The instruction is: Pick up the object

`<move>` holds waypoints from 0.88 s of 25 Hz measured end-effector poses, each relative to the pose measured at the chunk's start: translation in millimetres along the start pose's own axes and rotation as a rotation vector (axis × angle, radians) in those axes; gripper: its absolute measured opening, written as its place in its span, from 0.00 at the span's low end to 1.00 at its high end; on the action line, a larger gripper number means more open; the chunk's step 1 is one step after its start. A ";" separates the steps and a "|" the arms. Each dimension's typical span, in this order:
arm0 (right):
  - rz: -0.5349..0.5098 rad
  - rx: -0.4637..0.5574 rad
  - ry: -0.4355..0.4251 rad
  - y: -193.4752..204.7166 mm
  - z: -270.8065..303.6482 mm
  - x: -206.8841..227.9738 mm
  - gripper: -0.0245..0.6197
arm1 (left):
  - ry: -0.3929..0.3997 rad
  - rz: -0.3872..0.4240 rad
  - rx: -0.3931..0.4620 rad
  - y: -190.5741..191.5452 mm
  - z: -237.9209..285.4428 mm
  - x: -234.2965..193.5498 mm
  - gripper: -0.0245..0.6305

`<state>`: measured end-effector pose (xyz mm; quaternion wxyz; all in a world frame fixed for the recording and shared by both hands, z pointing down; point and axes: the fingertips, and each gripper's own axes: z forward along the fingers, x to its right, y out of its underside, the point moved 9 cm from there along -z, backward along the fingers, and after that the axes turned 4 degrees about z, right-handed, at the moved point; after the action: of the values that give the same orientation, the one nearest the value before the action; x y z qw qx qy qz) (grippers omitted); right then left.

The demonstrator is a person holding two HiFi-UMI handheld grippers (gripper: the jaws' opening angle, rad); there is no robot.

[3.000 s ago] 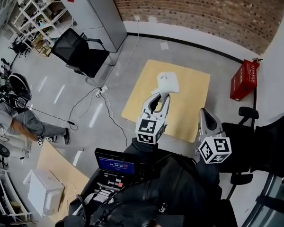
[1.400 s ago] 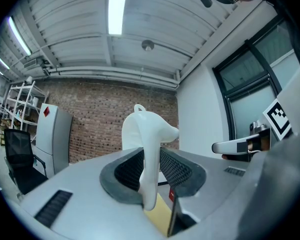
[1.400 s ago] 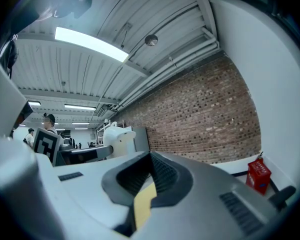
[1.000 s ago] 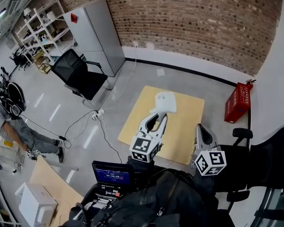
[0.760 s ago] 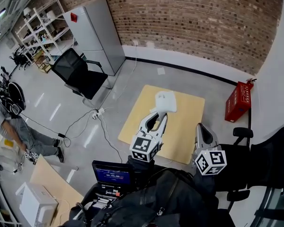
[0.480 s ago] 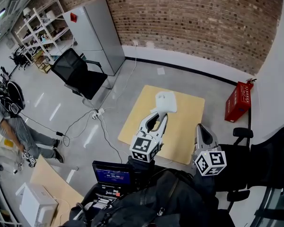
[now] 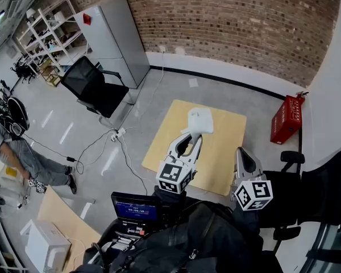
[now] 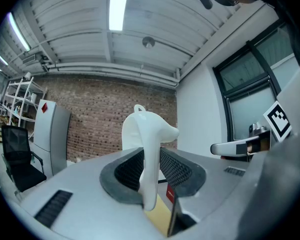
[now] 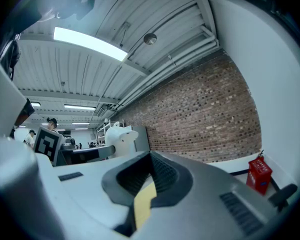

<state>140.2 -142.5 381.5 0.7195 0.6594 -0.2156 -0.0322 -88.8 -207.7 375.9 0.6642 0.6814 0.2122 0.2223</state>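
Shows brick wall (image 7: 244, 21) at back, grey cabinet (image 7: 111, 36) and black chair (image 7: 94, 84) at left, wooden tabletop (image 7: 224, 147) mid-floor, red box (image 7: 285, 120) off to its right. Has left gripper (image 7: 193, 135) above the tabletop, clamped on white object (image 7: 199, 120), which is held up in the air with its upper part poking past the jaw tips. Has right gripper (image 7: 241, 152) near on the right, jaws closed together, nothing gripped.
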 end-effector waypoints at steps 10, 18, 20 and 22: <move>0.006 0.001 0.001 -1.9 3.0 1.1 0.05 | 0.014 0.003 -0.007 -1.6 4.6 -0.3 0.20; -0.015 0.013 0.003 -2.0 -0.9 4.0 0.05 | 0.016 0.001 -0.009 0.5 5.8 5.2 0.20; -0.014 0.015 0.002 -2.7 -0.8 4.2 0.04 | 0.015 0.002 -0.007 0.2 5.9 5.0 0.20; -0.012 0.014 0.000 -3.0 -0.6 3.6 0.05 | 0.014 0.002 -0.006 -0.5 5.7 4.2 0.20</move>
<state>144.4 -143.5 379.6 0.7148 0.6657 -0.2116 -0.0350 -82.0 -209.8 375.5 0.6646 0.6780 0.2155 0.2282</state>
